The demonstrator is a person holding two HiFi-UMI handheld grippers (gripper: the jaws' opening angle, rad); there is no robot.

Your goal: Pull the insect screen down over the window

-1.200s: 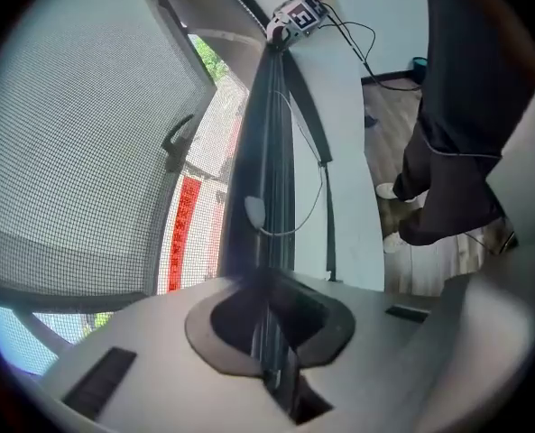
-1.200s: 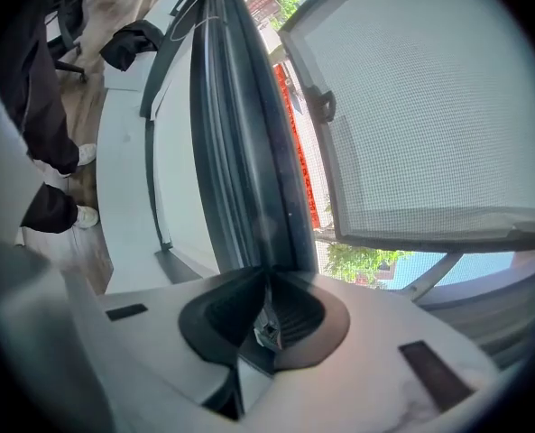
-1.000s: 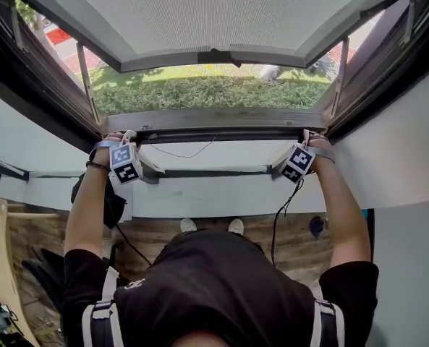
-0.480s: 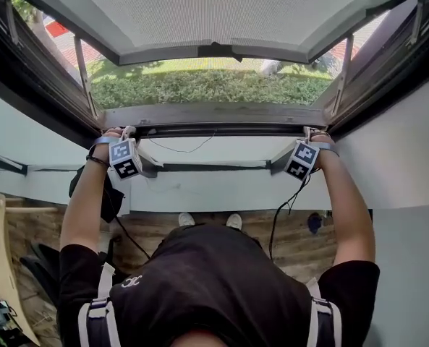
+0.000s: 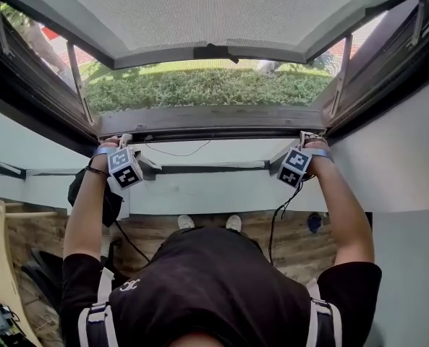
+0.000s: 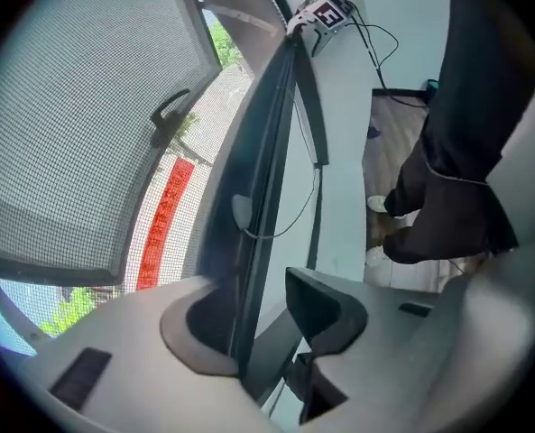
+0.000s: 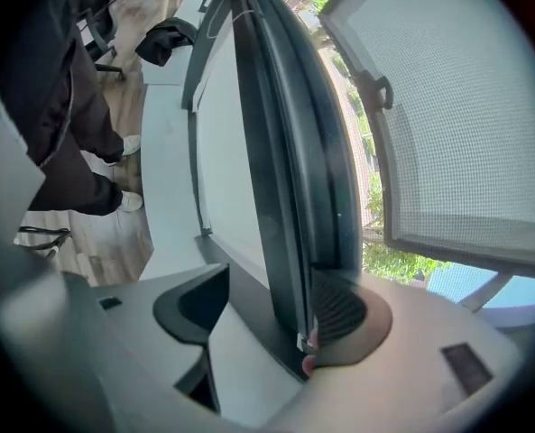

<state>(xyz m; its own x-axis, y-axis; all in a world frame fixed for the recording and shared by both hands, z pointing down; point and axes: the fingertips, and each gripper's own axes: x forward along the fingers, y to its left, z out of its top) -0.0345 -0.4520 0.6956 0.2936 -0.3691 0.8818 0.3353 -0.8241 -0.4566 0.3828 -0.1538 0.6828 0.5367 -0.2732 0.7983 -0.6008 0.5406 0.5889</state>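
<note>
Now both arms stretch out to the window, the left gripper [image 5: 126, 140] and the right gripper [image 5: 306, 139] at opposite ends of the dark sill rail [image 5: 214, 131]. Their jaws have just been opening and stand spread, the rail between them unpinched. The insect screen [image 5: 214, 9] sits well apart from that rail.

One insect screen [image 5: 200, 9], one window [image 5: 200, 121], two grippers [image 5: 124, 140] [image 5: 305, 137]

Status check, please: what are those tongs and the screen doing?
Left tongs, right tongs just opened, bar between each pair. Screen not down, hedge shows under it. Nothing seen blocking.
</note>
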